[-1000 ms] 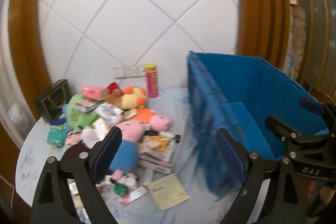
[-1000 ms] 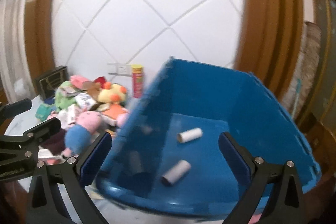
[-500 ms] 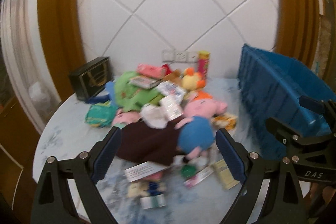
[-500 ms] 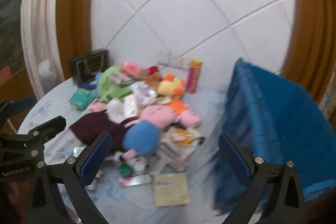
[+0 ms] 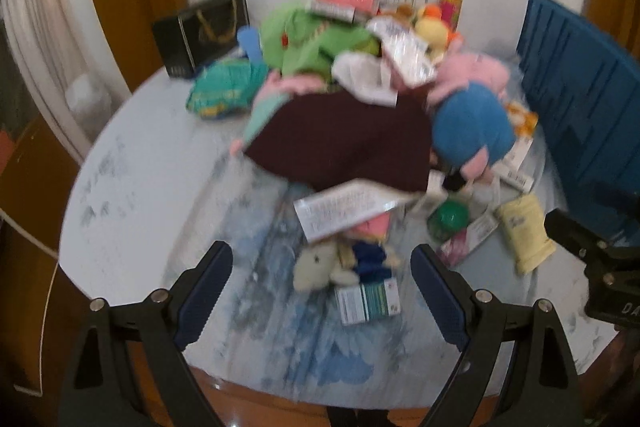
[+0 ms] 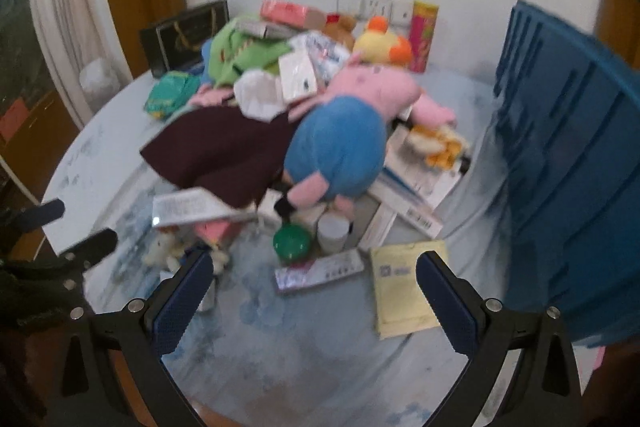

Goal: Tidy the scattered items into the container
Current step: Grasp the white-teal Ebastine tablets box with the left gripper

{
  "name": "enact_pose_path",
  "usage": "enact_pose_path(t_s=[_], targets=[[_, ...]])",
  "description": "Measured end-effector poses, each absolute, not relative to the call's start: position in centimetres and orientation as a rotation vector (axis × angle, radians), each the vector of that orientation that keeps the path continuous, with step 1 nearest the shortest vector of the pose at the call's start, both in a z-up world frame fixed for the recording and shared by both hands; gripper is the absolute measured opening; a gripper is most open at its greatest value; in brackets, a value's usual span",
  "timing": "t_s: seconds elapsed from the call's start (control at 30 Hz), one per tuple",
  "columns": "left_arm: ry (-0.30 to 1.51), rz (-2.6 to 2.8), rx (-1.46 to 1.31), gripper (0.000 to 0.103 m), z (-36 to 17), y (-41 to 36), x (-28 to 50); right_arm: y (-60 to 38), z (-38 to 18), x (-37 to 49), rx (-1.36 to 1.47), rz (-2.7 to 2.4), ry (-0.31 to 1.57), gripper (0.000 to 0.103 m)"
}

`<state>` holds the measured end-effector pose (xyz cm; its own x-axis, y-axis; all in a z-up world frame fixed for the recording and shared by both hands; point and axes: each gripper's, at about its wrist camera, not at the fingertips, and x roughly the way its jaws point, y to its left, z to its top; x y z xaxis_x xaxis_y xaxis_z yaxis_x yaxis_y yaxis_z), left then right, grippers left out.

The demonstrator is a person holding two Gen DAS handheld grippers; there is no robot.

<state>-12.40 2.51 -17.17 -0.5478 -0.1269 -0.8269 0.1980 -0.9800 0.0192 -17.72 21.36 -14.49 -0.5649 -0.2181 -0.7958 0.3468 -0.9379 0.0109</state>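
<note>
Both views swung off the blue container onto the pile; container now at right edge of the round surface. Pig plush and maroon cloth top the heap, yellow packet in front. My left hand-held gripper and right hand-held gripper both wide, empty.

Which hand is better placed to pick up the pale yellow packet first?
Right, probably. The yellow packet lies just inside the right tongs' open jaws, beside the blue crate. The left tongs frame a small white toy instead.
</note>
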Motion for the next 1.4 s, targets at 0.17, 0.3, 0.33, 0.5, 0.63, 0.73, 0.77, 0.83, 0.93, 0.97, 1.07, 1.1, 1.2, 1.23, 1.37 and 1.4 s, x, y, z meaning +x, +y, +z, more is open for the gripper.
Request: enact_pose_path(t_s=[0.17,0.3,0.33,0.5,0.63,0.73,0.77,0.83,0.93,0.97,1.07,1.1,1.2,1.23,1.37,1.4], targets=[[0.153,-2.555,1.486,0.085,-21.6,3.8,-12.6,22.6,-17.8,-18.3,1.356,-2.479,0.207,0.103],[0.190,-2.507,1.551,0.078,-24.2,4.2,-12.5,23.0,-20.5,-18.3,1.409,-2.418,0.209,0.091],[0.193,-2.505,1.550,0.078,-24.6,4.4,-12.4,23.0,-21.1,-18.3,1.413,-2.405,0.212,0.083],[0.190,-2.470,1.530,0.078,-25.9,5.1,-12.1,23.0,-23.7,-18.7,1.427,-2.341,0.227,0.072],[0.234,-2.430,1.515,0.078,-26.8,5.6,-12.3,23.0,-25.0,-19.5,1.423,-2.289,0.255,0.072],[0.244,-2.408,1.501,0.078,-27.2,6.2,-12.8,23.2,-25.3,-19.9,1.399,-2.260,0.279,0.073],[0.242,-2.404,1.496,0.078,-27.3,6.4,-12.9,23.3,-25.4,-20.1,1.394,-2.253,0.287,0.073],[0.239,-2.399,1.483,0.078,-27.4,6.6,-13.2,23.7,-25.6,-20.8,1.389,-2.250,0.283,0.073],[0.257,-2.387,1.471,0.059,-27.7,6.5,-13.7,23.9,-25.7,-21.3,1.374,-2.241,0.291,0.084],[0.264,-2.385,1.468,0.059,-27.9,6.5,-13.9,23.9,-25.8,-21.5,1.372,-2.238,0.295,0.087],[0.279,-2.382,1.456,0.059,-28.0,6.4,-14.1,23.7,-26.3,-22.0,1.370,-2.229,0.304,0.092],[0.281,-2.383,1.454,0.059,-28.1,6.4,-14.1,23.6,-26.5,-22.2,1.370,-2.226,0.307,0.095],[0.274,-2.388,1.450,0.059,-28.0,6.4,-14.2,23.1,-27.0,-22.6,1.355,-2.220,0.317,0.101],[0.274,-2.389,1.448,0.059,-28.0,6.5,-14.3,22.9,-27.1,-22.7,1.349,-2.217,0.320,0.103],[0.261,-2.397,1.442,0.059,-28.2,6.7,-14.4,21.9,-28.0,-23.2,1.343,-2.214,0.371,0.103],[0.262,-2.399,1.439,0.059,-28.3,6.6,-14.4,21.6,-28.1,-23.2,1.329,-2.221,0.400,0.103]])
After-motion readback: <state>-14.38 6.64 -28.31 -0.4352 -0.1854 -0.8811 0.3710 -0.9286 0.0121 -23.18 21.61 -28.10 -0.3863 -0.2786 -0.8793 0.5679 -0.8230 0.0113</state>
